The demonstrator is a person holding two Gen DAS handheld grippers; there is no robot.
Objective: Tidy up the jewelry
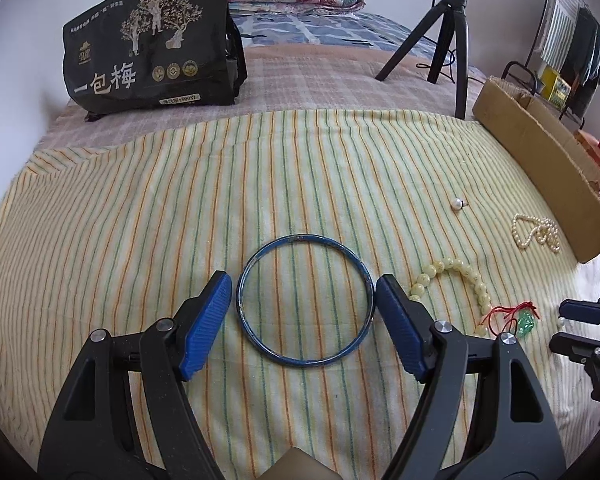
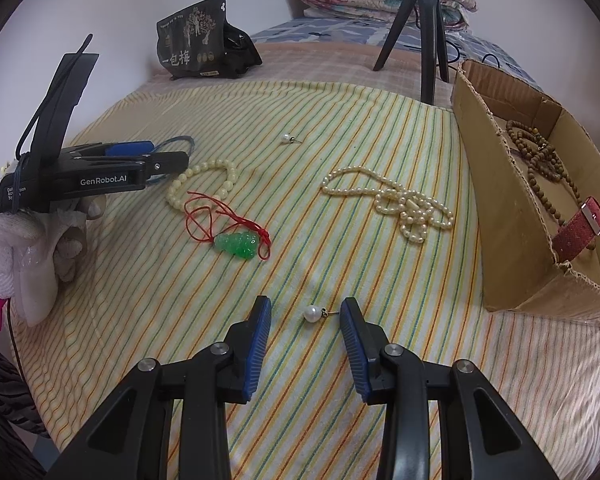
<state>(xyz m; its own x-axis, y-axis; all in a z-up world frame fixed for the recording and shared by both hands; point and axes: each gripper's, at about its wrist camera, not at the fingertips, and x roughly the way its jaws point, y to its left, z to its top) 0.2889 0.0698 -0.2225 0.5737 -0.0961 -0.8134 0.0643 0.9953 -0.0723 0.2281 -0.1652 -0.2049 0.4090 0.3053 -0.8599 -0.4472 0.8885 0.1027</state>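
Observation:
A blue bangle (image 1: 305, 300) lies flat on the striped cloth. My left gripper (image 1: 302, 280) stands open astride it, with a pad close on each side and a thin gap showing. My right gripper (image 2: 306, 304) is open over a pearl earring (image 2: 314, 313), which lies on the cloth between the pads without touching them. Also on the cloth are a green jade pendant on a red cord (image 2: 238, 245), a cream bead bracelet (image 2: 204, 184), a pearl necklace (image 2: 404, 204) and a second pearl earring (image 2: 287, 138).
A cardboard box (image 2: 496, 200) on the right holds a brown bead string (image 2: 540, 156) and a red strap (image 2: 576, 232). A black snack bag (image 1: 148, 44) and a tripod (image 1: 452, 32) stand at the back. A gloved hand (image 2: 40, 240) holds the left gripper.

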